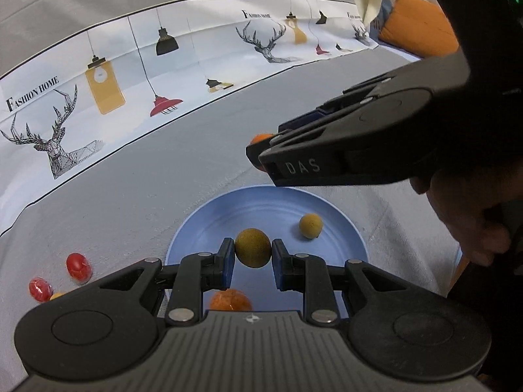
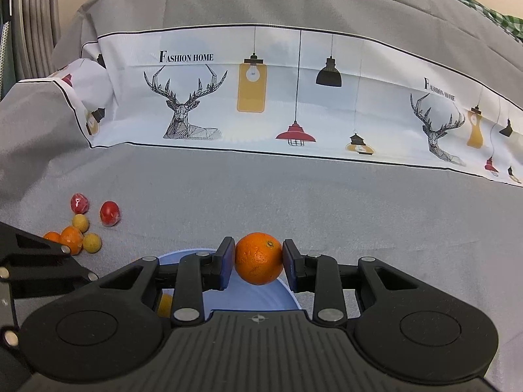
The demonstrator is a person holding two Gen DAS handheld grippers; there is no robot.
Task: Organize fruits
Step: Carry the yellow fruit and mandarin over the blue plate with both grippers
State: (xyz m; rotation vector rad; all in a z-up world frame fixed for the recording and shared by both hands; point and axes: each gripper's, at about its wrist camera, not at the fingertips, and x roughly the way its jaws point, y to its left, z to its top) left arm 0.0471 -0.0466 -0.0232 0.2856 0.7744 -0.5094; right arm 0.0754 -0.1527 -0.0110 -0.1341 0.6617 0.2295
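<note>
I am gripping a yellow-brown fruit [image 1: 252, 247] in my left gripper [image 1: 252, 263], jaws closed on its sides, over the blue plate [image 1: 209, 225], where a smaller yellow fruit [image 1: 310, 225] and an orange fruit [image 1: 230, 300] are lying. My right gripper [image 2: 258, 263] is clamping an orange [image 2: 259, 258] above the plate's far rim [image 2: 183, 254], while loose red, yellow and orange fruits [image 2: 81, 225] are sitting on the grey cloth [image 2: 327, 202] to the left.

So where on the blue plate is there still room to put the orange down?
The blue plate is bare along its left and far side. Two yellow fruits and an orange one fill the middle and near side. The pile of fruit on the grey cloth is crowded.
</note>
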